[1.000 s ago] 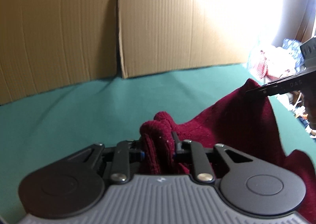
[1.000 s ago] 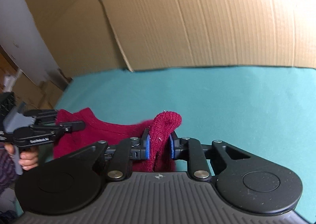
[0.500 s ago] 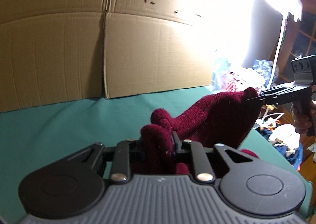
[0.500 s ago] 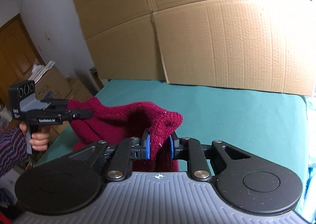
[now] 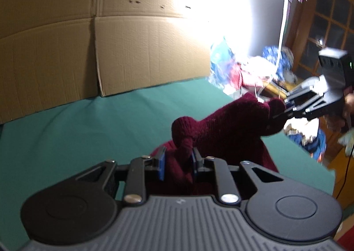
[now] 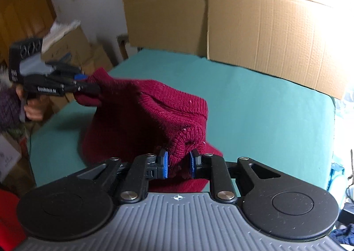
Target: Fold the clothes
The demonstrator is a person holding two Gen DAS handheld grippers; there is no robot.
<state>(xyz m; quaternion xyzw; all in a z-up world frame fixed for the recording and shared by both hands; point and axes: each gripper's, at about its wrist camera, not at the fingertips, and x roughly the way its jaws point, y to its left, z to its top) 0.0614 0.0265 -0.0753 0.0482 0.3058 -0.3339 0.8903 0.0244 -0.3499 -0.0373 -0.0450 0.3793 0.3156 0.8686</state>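
Observation:
A dark red knitted sweater (image 5: 232,127) (image 6: 141,118) hangs in the air above the green table (image 5: 88,131) (image 6: 265,104), stretched between both grippers. My left gripper (image 5: 178,163) is shut on a bunched edge of it; from the right wrist view that gripper (image 6: 88,87) shows at far left, held by a hand. My right gripper (image 6: 178,163) is shut on another edge of the knit; in the left wrist view it (image 5: 285,111) pinches the sweater's far corner at right. The sweater's lower part droops below the grippers, hidden behind them.
A tall cardboard sheet (image 5: 110,40) (image 6: 265,29) stands along the table's back edge. Piled clothes (image 5: 247,69) lie past the table's right end. Cardboard boxes (image 6: 73,51) and a wooden door (image 6: 24,14) are off the left end.
Both grippers have risen and moved back from the cardboard, lifting the sweater off the table. Both wrists rolled, so the views turned toward the room's sides.

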